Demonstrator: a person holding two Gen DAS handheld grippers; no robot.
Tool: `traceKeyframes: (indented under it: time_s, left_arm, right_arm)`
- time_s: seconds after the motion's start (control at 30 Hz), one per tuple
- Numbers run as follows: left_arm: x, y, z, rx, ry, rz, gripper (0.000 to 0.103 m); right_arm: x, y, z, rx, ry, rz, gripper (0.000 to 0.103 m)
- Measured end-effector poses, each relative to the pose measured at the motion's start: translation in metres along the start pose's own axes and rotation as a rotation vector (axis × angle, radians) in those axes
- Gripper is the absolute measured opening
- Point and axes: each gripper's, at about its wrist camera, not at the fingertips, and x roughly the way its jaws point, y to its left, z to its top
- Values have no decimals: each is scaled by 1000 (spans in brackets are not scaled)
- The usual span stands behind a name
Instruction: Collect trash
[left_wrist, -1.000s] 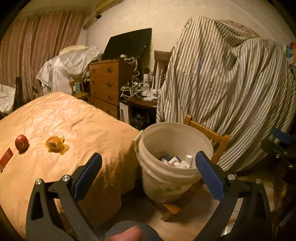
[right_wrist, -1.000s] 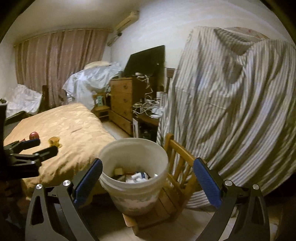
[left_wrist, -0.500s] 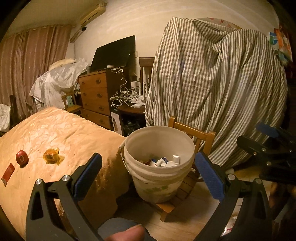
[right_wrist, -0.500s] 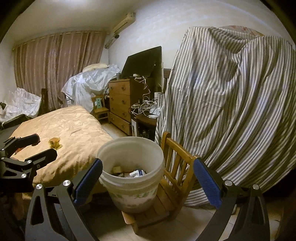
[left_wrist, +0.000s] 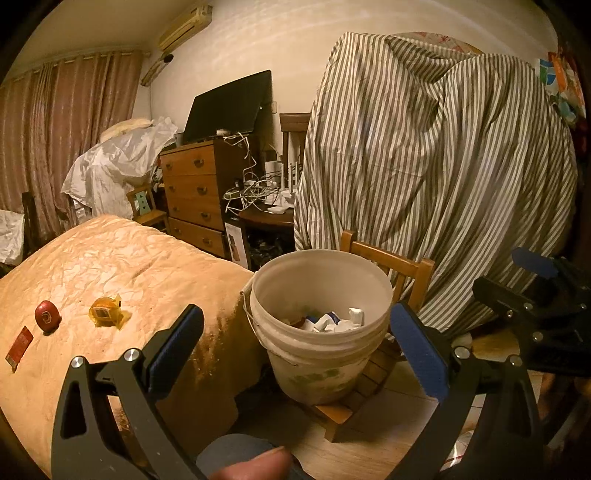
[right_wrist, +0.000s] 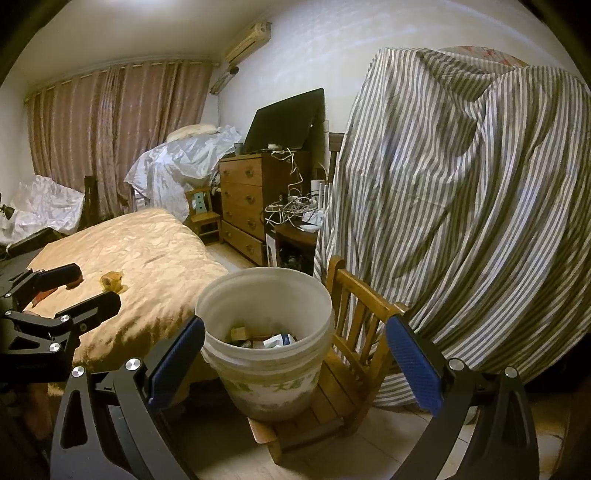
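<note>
Trash is lying at the left on the gold bedspread of the bed: a flat red packet is sitting nearest the left edge, a round red piece is resting just beside it, and a crumpled amber wrapper is lying a little further right, all three apart from each other. Behind the bed, pink curtains are hanging, and a pile under a clear plastic sheet is standing beside a wooden dresser with a dark screen leaning on top of it. Moving right, the left gripper is hanging in the air with nothing between its blue pads, its jaws spread wide and framing a white plastic bucket. That bucket is sitting on a small wooden chair just beside the foot of the bed, and white and blue scraps are lying in its bottom. A large striped sheet is draping over something tall behind the chair. At the far right of the left wrist view, the right gripper is showing as dark arms with a blue pad; its own camera is showing its jaws spread wide and holding nothing, aimed at the same bucket from slightly further back.
</note>
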Motion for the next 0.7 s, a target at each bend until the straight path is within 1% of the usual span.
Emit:
traceKeyframes:
  time_s: [0.27, 0.37, 0.5, 0.7]
  left_arm:
    - [7, 3, -3, -7, 21, -6, 98]
    - [9, 5, -5, -22, 29, -35, 98]
    - [6, 3, -5, -14, 13, -17, 98]
    - [8, -1, -3, -6, 13, -4, 98]
  right_arm:
    - [2, 2, -1, -7, 8, -1, 98]
    - [3, 3, -2, -7, 9, -1, 98]
    - [3, 3, -2, -9, 10, -1, 98]
    - [5, 5, -2, -13, 14, 1, 98]
